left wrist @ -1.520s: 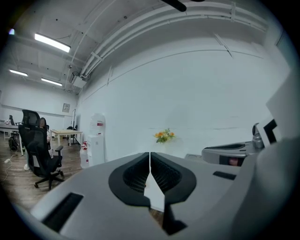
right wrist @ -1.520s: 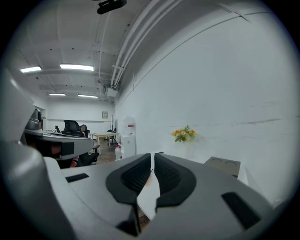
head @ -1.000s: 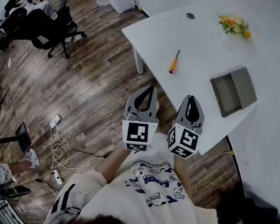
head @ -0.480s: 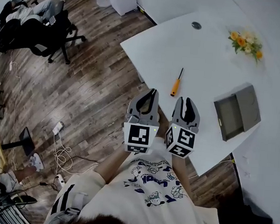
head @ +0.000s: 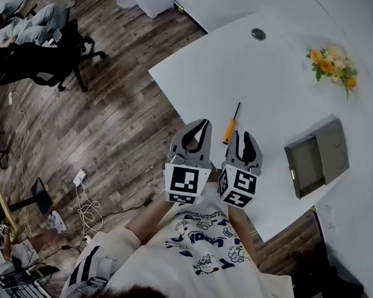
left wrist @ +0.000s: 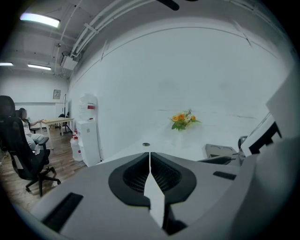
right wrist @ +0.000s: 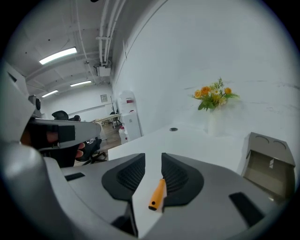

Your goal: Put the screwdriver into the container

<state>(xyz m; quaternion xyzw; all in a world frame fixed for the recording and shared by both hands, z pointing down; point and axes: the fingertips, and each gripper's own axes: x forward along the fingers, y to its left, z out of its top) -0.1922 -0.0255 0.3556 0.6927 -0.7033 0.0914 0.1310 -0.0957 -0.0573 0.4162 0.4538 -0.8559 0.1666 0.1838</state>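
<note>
An orange-handled screwdriver [head: 231,125] lies on the white table [head: 273,87], its shaft pointing away from me. The grey open container [head: 316,158] sits at the table's right edge, well right of the screwdriver. My right gripper [head: 241,135] hovers just right of the handle; its jaws have just been opening and now stand open. In the right gripper view the screwdriver [right wrist: 158,193] shows on the table through the gap of the right gripper [right wrist: 153,157], untouched, with the container [right wrist: 267,165] at the right. My left gripper [head: 204,123] is shut and empty beside it; its tips meet in the left gripper view [left wrist: 150,153].
A small bunch of orange flowers [head: 333,62] and a round grommet [head: 258,34] are at the table's far side. Off the table's left edge is wooden floor with office chairs and a seated person [head: 35,33] and cables [head: 84,202]. A water dispenser [left wrist: 89,129] stands by the wall.
Both grippers have moved forward over the table edge toward the screwdriver. The right gripper's jaws have gone from shut to open.
</note>
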